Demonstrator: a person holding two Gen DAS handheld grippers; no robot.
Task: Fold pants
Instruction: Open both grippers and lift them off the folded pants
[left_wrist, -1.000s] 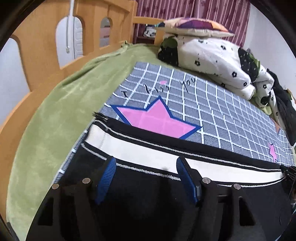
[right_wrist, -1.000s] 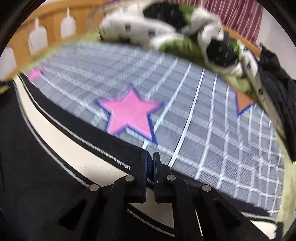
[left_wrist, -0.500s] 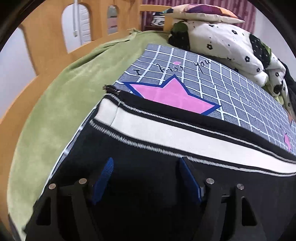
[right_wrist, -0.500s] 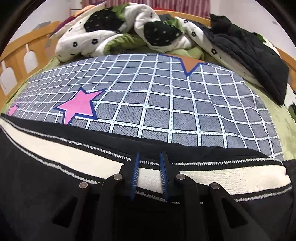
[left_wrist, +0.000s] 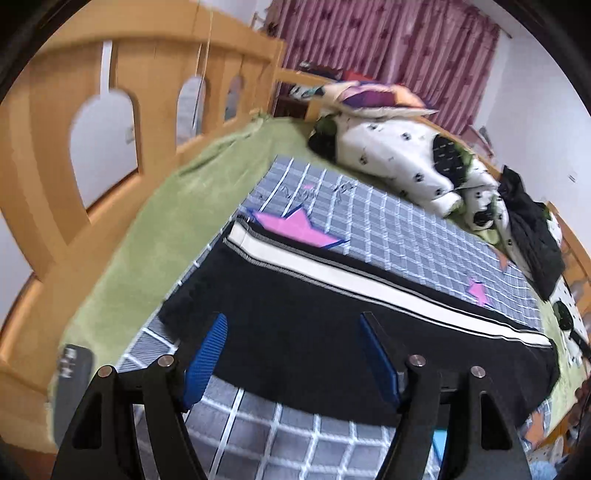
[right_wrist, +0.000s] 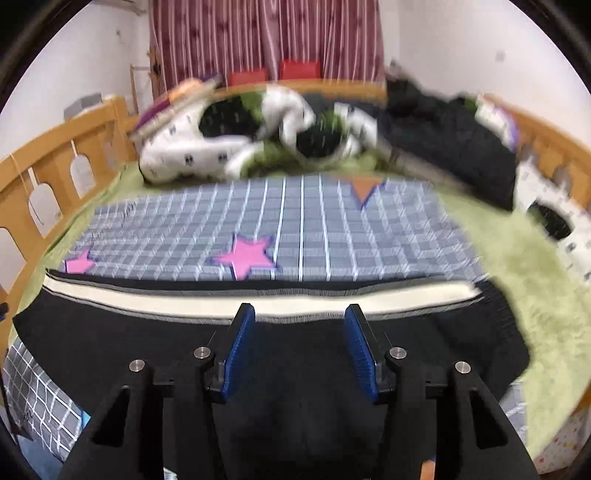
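Note:
The black pants (left_wrist: 314, 325) with a cream side stripe lie folded lengthwise across the grey checked bedspread (left_wrist: 399, 229). They also show in the right wrist view (right_wrist: 295, 354). My left gripper (left_wrist: 293, 325) is open and empty, held above the pants near their left end. My right gripper (right_wrist: 301, 314) is open and empty, above the pants' middle, its blue pads (right_wrist: 240, 343) apart over the black cloth. The stripe (right_wrist: 258, 299) runs along the pants' far edge.
A bundled white, black and green duvet (left_wrist: 402, 162) and a pillow (left_wrist: 373, 99) lie at the bed's head. A black garment (right_wrist: 447, 144) lies at the right. Wooden rails (left_wrist: 122, 110) border the bed. A dark remote-like object (left_wrist: 72, 373) rests on the green blanket (left_wrist: 147, 251).
My right gripper opened and let go of the pants' stripe edge. Both grippers rose and drew back, so the whole folded pants now show. The left stayed open.

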